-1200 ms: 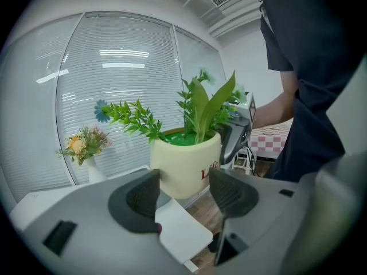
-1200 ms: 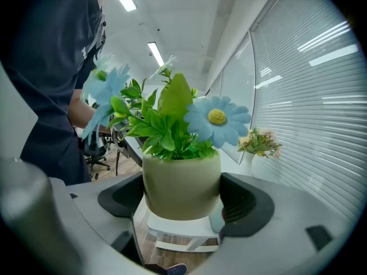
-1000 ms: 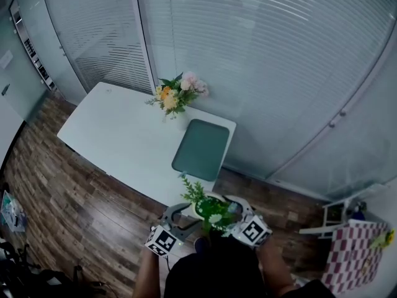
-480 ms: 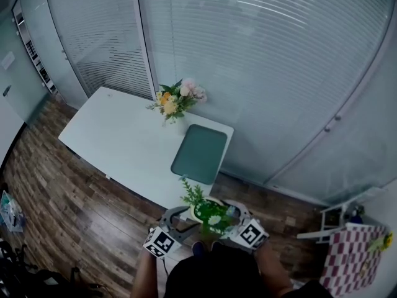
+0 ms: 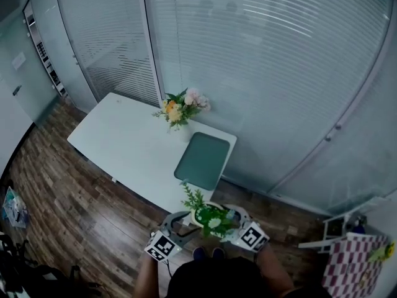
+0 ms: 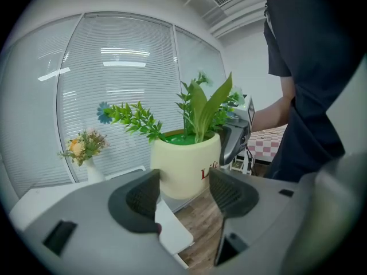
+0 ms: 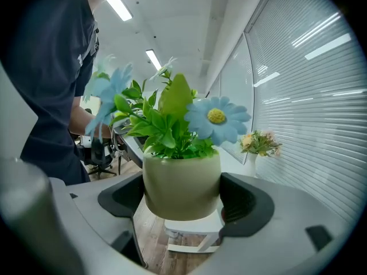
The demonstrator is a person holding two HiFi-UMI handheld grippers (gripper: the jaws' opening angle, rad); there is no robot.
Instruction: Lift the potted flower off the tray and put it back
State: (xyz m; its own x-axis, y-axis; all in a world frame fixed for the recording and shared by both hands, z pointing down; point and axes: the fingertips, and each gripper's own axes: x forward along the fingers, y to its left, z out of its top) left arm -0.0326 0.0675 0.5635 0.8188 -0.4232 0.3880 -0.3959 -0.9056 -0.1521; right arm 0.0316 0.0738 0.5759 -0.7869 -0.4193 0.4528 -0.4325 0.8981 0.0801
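The potted flower (image 5: 211,217), a cream pot with green leaves and blue daisies, hangs in the air in front of the person, off the near edge of the white table (image 5: 130,148). My right gripper (image 5: 224,218) is shut on the pot (image 7: 180,185), with one jaw pressed on each side of it. My left gripper (image 5: 180,221) is open, and the pot (image 6: 183,165) stands just beyond its jaws, with nothing between them. The green tray (image 5: 201,154) lies bare on the table's near right part.
A white vase of pink and orange flowers (image 5: 182,107) stands on the table behind the tray, close to the glass wall with blinds. Wooden floor lies under the held pot. A chequered cloth (image 5: 353,253) and a white stool (image 5: 335,225) are at the far right.
The pot stays held in the right gripper at about the same spot before the person. The head view has shifted a little, so the table sits slightly lower and further right.
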